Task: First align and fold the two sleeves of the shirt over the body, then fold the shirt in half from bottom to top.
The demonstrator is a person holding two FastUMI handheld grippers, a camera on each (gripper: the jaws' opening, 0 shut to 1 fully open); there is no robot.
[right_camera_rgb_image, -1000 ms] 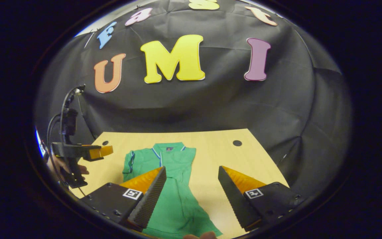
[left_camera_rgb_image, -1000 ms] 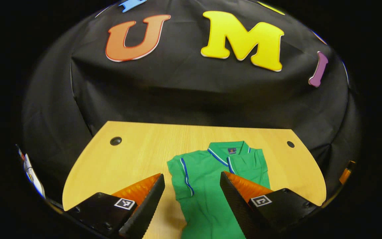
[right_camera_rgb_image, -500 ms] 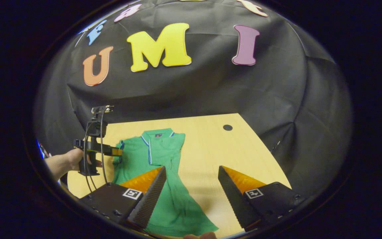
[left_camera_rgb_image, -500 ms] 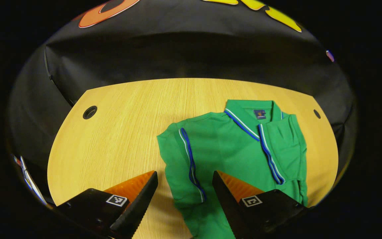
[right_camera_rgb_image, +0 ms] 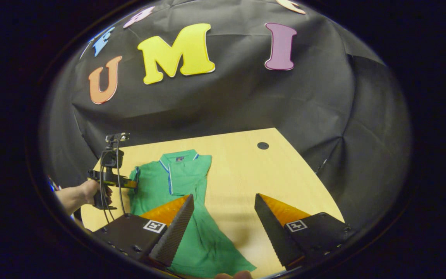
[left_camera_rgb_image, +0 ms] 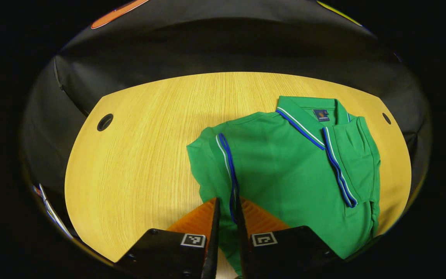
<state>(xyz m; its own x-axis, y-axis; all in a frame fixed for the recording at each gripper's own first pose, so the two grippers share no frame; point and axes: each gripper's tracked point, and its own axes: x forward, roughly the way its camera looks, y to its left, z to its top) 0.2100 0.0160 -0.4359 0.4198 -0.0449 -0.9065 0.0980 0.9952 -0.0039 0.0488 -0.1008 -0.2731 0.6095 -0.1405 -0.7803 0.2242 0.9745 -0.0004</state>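
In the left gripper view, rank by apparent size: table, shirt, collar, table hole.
1. table
2. shirt
3. collar
4. table hole
Fisheye stretch makes these apparent sizes only.

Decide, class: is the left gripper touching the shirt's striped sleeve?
Touching. In the left gripper view, the left gripper has both fingers closed on the striped cuff of the sleeve of the green shirt, the fabric pinched between them.
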